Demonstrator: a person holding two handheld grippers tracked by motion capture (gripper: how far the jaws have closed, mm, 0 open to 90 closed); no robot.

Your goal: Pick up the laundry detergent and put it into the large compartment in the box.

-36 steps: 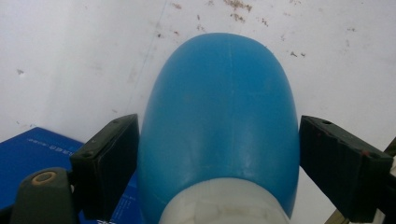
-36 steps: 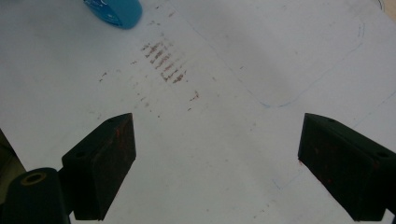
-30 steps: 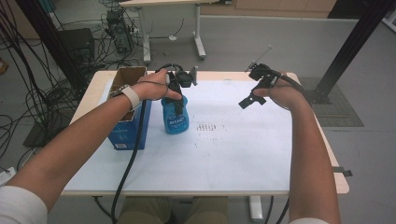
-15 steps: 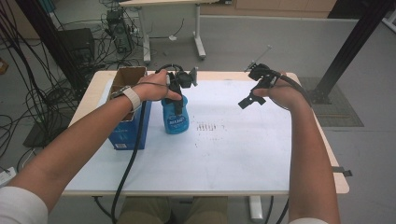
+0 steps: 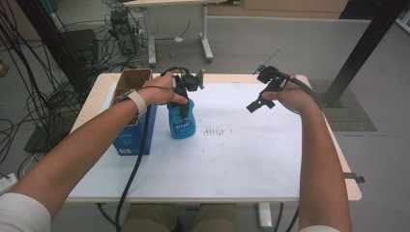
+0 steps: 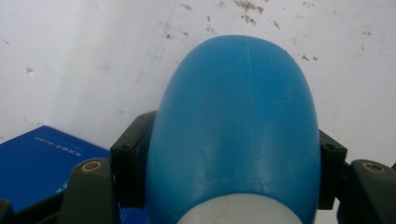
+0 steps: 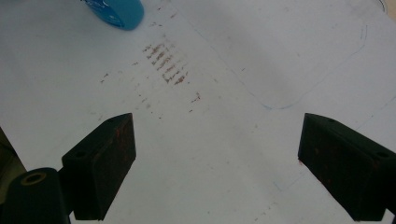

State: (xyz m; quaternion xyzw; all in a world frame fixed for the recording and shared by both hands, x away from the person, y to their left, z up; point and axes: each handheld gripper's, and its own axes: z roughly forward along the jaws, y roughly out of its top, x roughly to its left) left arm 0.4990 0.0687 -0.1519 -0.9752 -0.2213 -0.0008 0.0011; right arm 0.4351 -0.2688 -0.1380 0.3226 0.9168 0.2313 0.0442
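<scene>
Left gripper clamped from above on upright blue bottle, jaws on either side of its shoulder just below the white neck, long axis vertical; bottle standing on white table just beside blue box. Right gripper spread wide, empty, raised over table well to the bottle's right. Left hand far nearer, so any lift likely straight up along the bottle's axis.

White short sleeves are worn; a white wristband is seen; black cables trail from black grippers.
</scene>
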